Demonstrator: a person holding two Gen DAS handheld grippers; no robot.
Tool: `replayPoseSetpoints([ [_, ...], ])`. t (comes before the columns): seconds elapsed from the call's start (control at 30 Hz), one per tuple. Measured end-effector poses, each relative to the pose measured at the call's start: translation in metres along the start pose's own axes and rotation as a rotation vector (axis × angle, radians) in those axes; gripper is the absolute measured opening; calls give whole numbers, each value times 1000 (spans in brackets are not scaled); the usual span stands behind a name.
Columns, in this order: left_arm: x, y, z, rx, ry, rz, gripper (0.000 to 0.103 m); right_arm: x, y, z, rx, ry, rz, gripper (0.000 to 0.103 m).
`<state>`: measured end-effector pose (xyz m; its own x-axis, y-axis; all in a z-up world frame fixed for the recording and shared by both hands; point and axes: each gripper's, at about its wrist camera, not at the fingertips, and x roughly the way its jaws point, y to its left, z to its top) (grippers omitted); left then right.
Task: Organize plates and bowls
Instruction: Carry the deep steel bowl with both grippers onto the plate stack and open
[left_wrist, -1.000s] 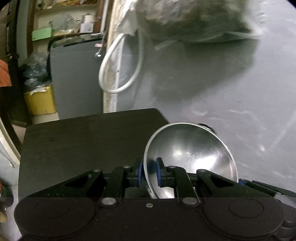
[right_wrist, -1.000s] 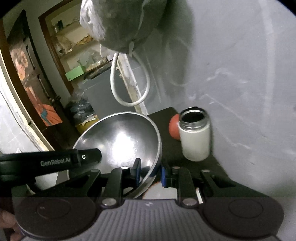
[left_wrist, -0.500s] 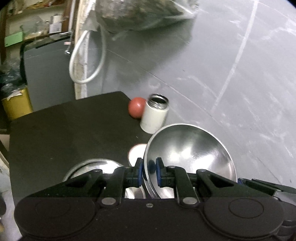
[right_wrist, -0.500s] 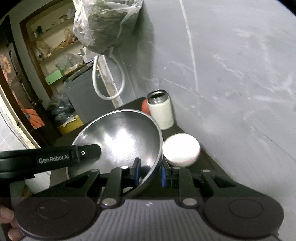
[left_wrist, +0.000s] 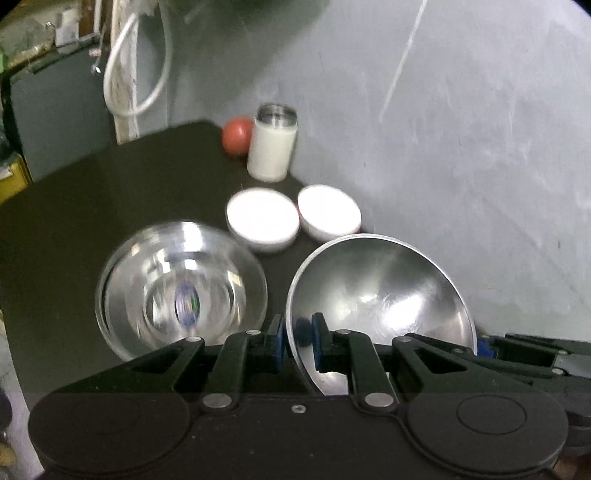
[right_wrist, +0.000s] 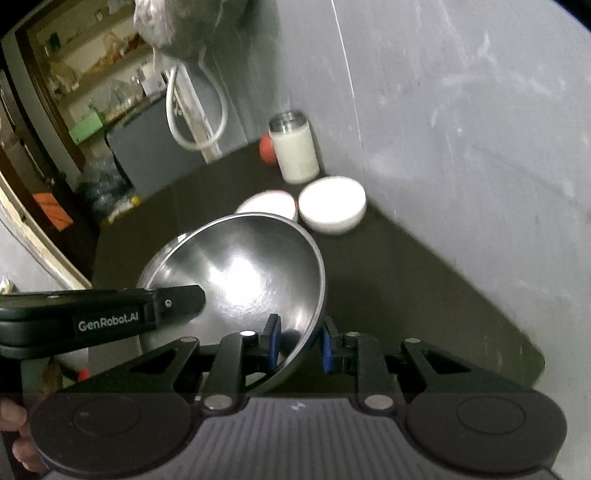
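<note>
Your left gripper (left_wrist: 298, 338) is pinching the near rim of a steel bowl (left_wrist: 380, 291), 1 blue pad on the outside of the wall and 1 on the inside. The bowl is tilted, its open side facing forward and up, and it is held above the black table (left_wrist: 92, 192). Your right gripper (right_wrist: 300, 341) straddles the opposite rim of the same bowl (right_wrist: 240, 269): its left pad sits inside against the wall, while its right pad looks a little off the outer wall, so you cannot tell whether that side is truly clamped.

Just left of the left gripper's fingers, a 2nd steel bowl (left_wrist: 181, 291) rests upright on the table, blurred, with what looks like a small sticker at its bottom. Beyond the held bowl, straight ahead, 2 white bowls stand side by side, touching or nearly so: the left white bowl (left_wrist: 263, 218) and the right white bowl (left_wrist: 328, 210). In the right wrist view the held bowl's rim covers part of the left one (right_wrist: 267, 203), and the right one (right_wrist: 332, 205) shows whole.

Farther ahead, near the table's far corner, a white jar (left_wrist: 272, 149) with an open metal neck stands upright by the grey wall (left_wrist: 461, 129). A red ball (left_wrist: 237, 140) sits just left of the jar. A white hose loop (left_wrist: 133, 70) hangs beyond the table, ahead and to the left.
</note>
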<state>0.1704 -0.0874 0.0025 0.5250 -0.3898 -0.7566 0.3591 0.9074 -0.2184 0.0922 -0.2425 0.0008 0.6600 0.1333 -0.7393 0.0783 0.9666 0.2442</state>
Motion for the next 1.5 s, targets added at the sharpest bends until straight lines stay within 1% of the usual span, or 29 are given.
replayPoseSetpoints([
  [0.17, 10, 2, -27, 10, 95, -11, 16, 5, 0, -29, -12, 89, -12, 25],
  [0.27, 15, 5, -37, -3, 150, -16, 17, 8, 0, -38, -28, 134, -12, 25],
  [0.33, 15, 7, -42, -8, 168, -16, 17, 9, 1, -42, -37, 153, -10, 25],
  [0.53, 18, 4, -48, -4, 198, 3, 19, 8, 3, -47, -73, 176, -7, 26],
  [0.7, 26, 3, -53, -13, 215, 17, 20, 16, 1, -51, -100, 186, -2, 26],
  [0.93, 31, 3, -58, -26, 221, 26, 20, 24, -2, -52, -121, 196, 13, 26],
  [1.13, 31, 2, -57, -18, 206, 38, 20, 27, -5, -51, -139, 193, 32, 27],
  [1.3, 29, 3, -55, -20, 195, 57, 25, 25, -8, -51, -167, 182, 29, 33],
  [1.37, 29, 5, -54, -27, 196, 55, 26, 25, -11, -49, -162, 184, 26, 38],
  [1.4, 29, 6, -54, -28, 197, 56, 27, 25, -12, -49, -162, 185, 25, 42],
  [1.43, 29, 6, -54, -27, 197, 61, 29, 25, -13, -48, -161, 183, 24, 47],
  [1.47, 27, 7, -53, -25, 195, 69, 30, 24, -14, -47, -161, 181, 24, 48],
  [1.5, 25, 8, -52, -24, 188, 78, 35, 23, -15, -46, -162, 178, 25, 52],
])
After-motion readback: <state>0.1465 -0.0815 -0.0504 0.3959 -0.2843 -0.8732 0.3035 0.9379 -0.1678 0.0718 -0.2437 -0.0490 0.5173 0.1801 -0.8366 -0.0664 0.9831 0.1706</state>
